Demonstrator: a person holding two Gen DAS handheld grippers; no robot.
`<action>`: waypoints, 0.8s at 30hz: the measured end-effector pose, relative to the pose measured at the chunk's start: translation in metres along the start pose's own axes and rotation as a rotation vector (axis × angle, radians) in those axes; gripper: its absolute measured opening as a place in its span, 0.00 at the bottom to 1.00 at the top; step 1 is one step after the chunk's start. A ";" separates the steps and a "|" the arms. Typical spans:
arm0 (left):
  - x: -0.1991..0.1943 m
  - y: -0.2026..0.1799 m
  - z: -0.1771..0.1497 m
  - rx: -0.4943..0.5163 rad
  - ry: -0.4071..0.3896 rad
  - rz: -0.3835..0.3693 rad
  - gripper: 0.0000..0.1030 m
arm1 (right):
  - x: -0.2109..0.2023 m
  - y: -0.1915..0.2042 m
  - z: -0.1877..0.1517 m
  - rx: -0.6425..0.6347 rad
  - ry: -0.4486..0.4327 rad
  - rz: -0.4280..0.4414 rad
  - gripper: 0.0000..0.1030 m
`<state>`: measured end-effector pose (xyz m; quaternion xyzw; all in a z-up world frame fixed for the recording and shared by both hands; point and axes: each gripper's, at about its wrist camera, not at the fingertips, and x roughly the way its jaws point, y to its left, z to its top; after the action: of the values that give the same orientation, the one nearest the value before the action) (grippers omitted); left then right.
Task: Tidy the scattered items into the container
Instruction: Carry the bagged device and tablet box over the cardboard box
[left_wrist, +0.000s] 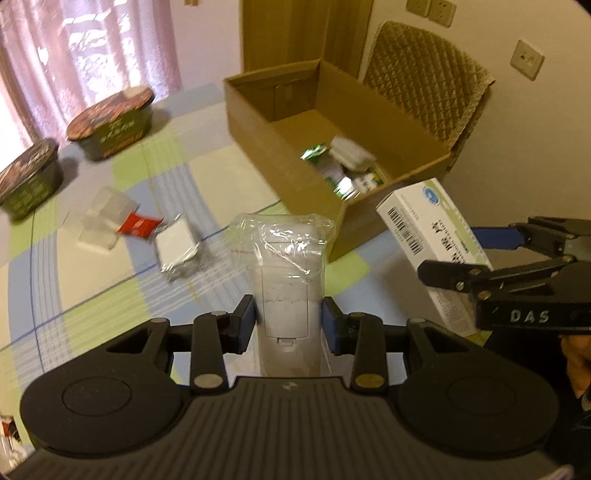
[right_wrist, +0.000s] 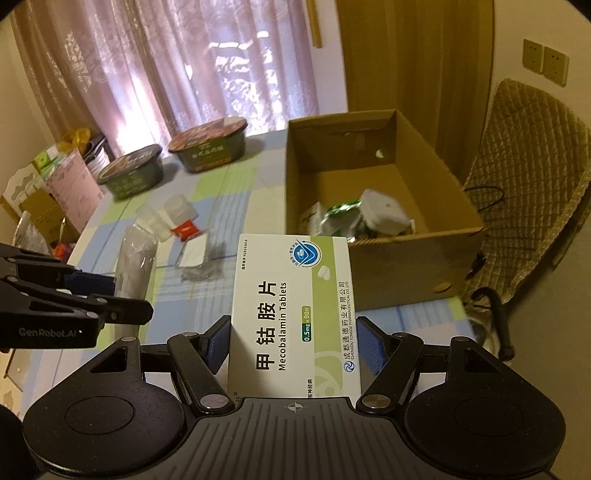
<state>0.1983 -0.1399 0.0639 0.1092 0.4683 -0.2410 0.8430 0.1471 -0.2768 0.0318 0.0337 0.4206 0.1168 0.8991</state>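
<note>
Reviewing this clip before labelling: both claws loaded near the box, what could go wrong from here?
1. The white Mecobalamin tablet carton sits loosely in the right claw: one pad shows a gap, so it may slip.
2. Both claws approach the brown cardboard box together; the left claw with its plastic-wrapped white plug could collide.

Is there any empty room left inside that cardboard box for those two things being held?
Yes. The cardboard box is crowded only in its near corner, where the foil packets and a white case pile up. The floor toward its far wall is bare.
</note>
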 end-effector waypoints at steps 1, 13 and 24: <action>0.000 -0.003 0.005 0.003 -0.006 -0.007 0.32 | -0.001 -0.002 0.002 0.001 -0.004 -0.004 0.70; 0.007 -0.031 0.047 0.027 -0.046 -0.059 0.32 | -0.012 -0.029 0.020 0.019 -0.051 -0.040 0.70; 0.029 -0.041 0.080 0.032 -0.053 -0.095 0.32 | -0.006 -0.056 0.057 0.001 -0.091 -0.071 0.70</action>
<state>0.2491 -0.2167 0.0839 0.0938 0.4465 -0.2911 0.8409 0.1973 -0.3300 0.0642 0.0244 0.3803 0.0830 0.9208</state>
